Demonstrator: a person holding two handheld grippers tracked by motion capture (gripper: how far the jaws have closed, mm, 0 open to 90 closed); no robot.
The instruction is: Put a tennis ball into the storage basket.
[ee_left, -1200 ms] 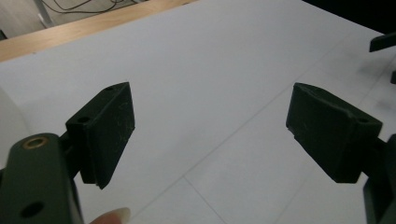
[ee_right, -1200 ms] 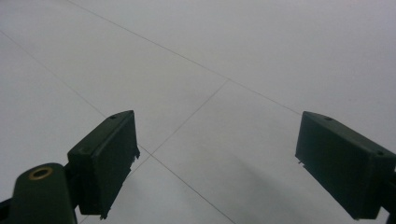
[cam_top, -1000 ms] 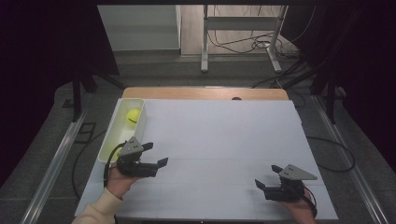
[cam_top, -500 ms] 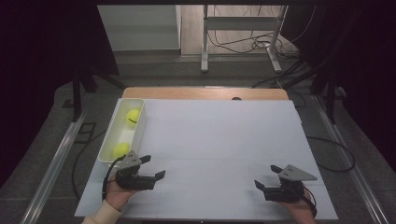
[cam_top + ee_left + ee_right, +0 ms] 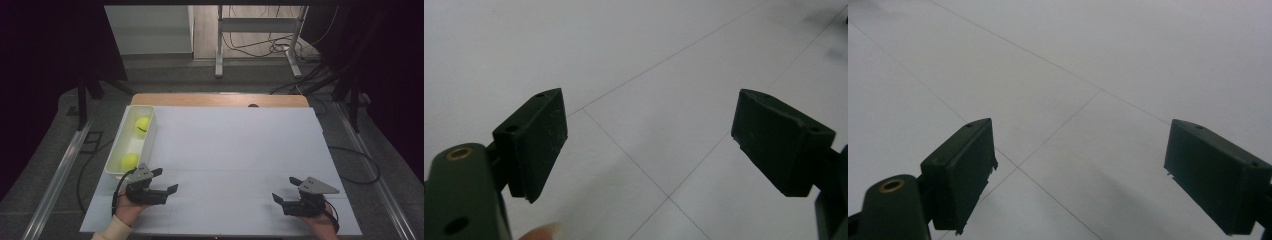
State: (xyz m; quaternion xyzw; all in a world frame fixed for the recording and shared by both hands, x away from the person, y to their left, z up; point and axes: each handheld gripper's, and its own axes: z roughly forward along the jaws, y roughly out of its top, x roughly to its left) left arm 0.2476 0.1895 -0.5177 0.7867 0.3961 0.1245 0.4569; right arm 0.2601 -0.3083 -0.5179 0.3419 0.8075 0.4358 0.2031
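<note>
Both balls [image 5: 143, 125] lie in the tray [image 5: 150, 131]; left gripper [image 5: 167, 181] and right gripper [image 5: 283, 190] rest on the bare worktop [image 5: 235, 150], fingers apart and empty; nothing appears left.

1. Near ball [image 5: 129, 161]: a yellow-green tennis ball, whole and at rest, lying in the near end of the bin [image 5: 116, 152].
2. Far ball [image 5: 143, 125]: a matching yellow-green tennis ball with a dark seam line showing, lying in the far end of the bin, apart from the near ball.
</note>
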